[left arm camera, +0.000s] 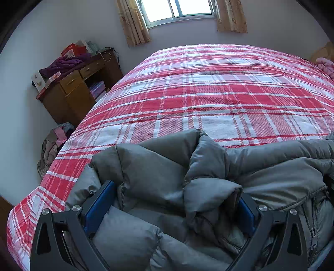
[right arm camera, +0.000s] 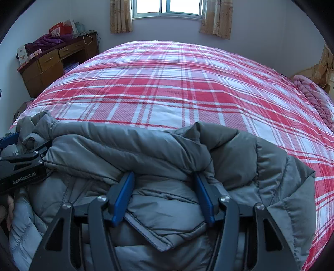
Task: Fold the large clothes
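A grey puffer jacket point(left arm camera: 158, 166) lies bunched at the near edge of a bed with a red and white plaid cover point(left arm camera: 208, 93). My left gripper point(left arm camera: 175, 193) is open wide, its blue pads on either side of a puffy fold of the jacket. My right gripper point(right arm camera: 163, 177) is open too, its fingertips pushed under a rolled fold of the jacket point(right arm camera: 167, 150). In the right wrist view the left gripper point(right arm camera: 20, 158) shows at the left edge, against the jacket's end. A zipper runs along the jacket point(left arm camera: 311, 221).
A wooden desk point(left arm camera: 77, 91) with boxes and a purple garment stands left of the bed. A heap of clothes point(left arm camera: 52, 146) lies on the floor by the bed's left side. A pink blanket point(right arm camera: 313, 95) sits at the right edge. A curtained window point(right arm camera: 167, 8) is beyond.
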